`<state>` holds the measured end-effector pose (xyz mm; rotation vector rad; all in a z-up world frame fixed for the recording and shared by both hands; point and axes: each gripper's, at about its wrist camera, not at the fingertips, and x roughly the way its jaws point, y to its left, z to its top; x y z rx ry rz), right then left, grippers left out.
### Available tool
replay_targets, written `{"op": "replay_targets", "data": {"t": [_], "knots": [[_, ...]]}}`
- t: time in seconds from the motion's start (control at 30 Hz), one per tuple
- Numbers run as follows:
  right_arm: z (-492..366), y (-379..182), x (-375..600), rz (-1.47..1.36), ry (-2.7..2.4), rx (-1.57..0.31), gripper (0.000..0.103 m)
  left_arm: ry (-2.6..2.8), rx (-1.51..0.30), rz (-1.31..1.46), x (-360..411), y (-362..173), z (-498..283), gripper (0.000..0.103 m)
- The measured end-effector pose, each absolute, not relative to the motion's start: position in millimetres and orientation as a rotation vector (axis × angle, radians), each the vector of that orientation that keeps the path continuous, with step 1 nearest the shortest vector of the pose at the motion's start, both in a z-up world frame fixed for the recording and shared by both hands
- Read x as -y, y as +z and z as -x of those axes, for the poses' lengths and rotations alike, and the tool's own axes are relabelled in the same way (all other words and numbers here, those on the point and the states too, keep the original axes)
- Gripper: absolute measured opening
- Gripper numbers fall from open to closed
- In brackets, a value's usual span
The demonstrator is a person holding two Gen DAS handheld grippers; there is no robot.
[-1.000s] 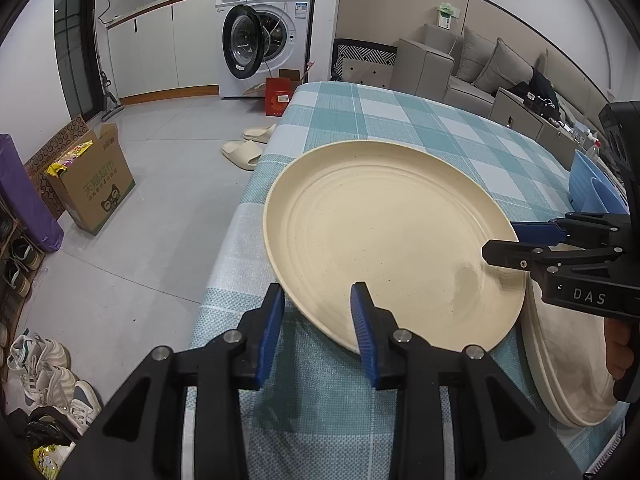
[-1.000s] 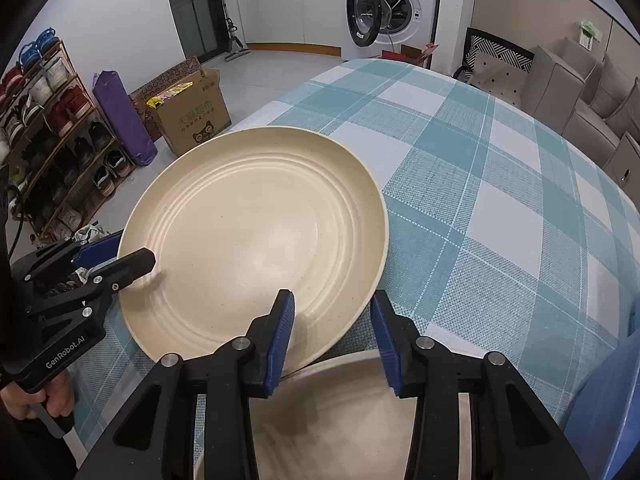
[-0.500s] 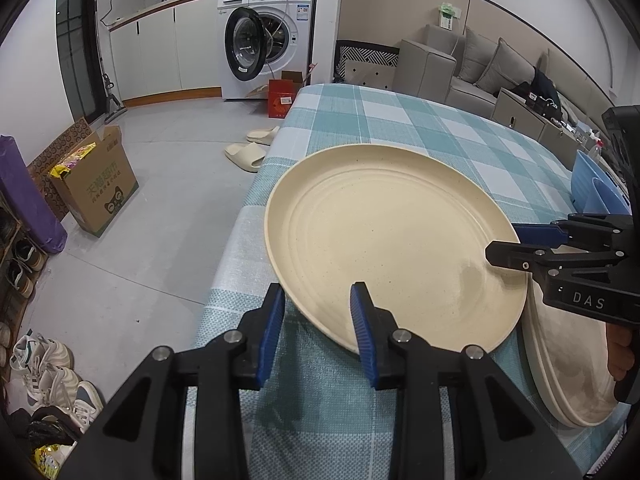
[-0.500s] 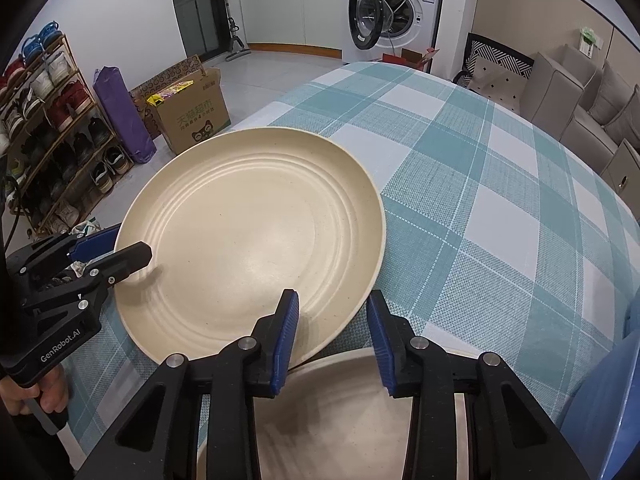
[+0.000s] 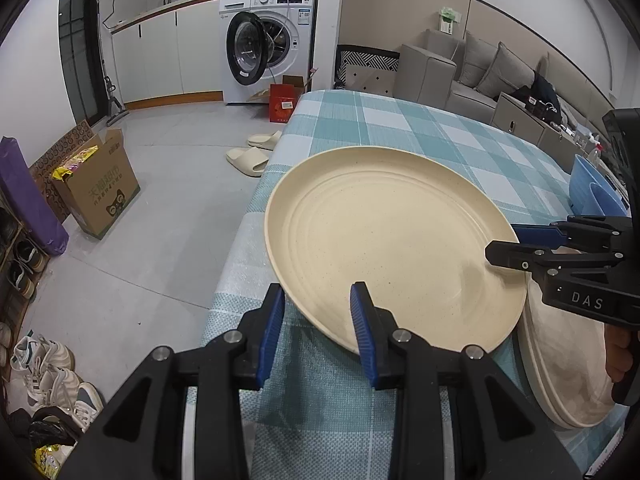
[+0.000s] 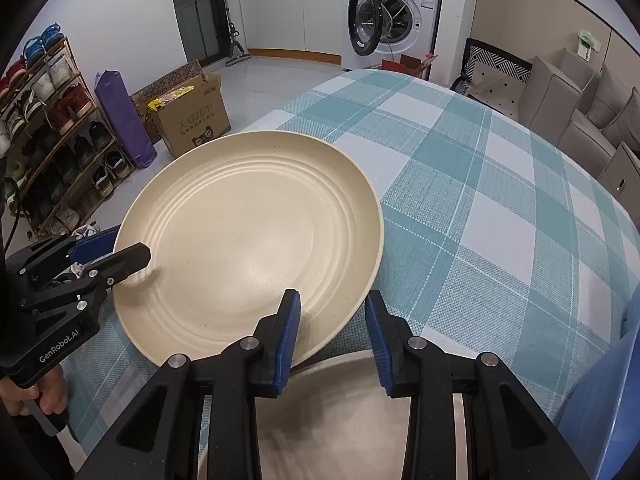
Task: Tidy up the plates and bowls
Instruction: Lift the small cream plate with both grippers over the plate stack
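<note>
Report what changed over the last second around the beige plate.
The right hand-held gripper narrowed its jaws around the near rim of the beige plate, and its pads now look pressed on it. Nothing was let go. Unchanged: the left hand-held gripper stays clamped on the opposite rim, and the plate sits tilted with one edge over the plate stack. Neither gripper shifted.

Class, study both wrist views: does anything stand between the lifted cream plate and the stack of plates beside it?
Nothing visible does. The cream plate, gripped by the left gripper and right gripper, hangs just beside the plate stack, already overlapping its edge.
</note>
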<state>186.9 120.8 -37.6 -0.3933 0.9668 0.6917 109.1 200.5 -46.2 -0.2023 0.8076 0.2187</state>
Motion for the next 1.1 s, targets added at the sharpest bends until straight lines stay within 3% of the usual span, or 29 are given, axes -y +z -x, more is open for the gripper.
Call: {"op": "replay_targets", "data": {"t": [1.1], "knots": [[-170.6,-12.1,-103.1,0.382,0.676,-0.895,0.034,0.2,-0.756,0.168,-184.7,-24.2,-101.2,0.033]]}}
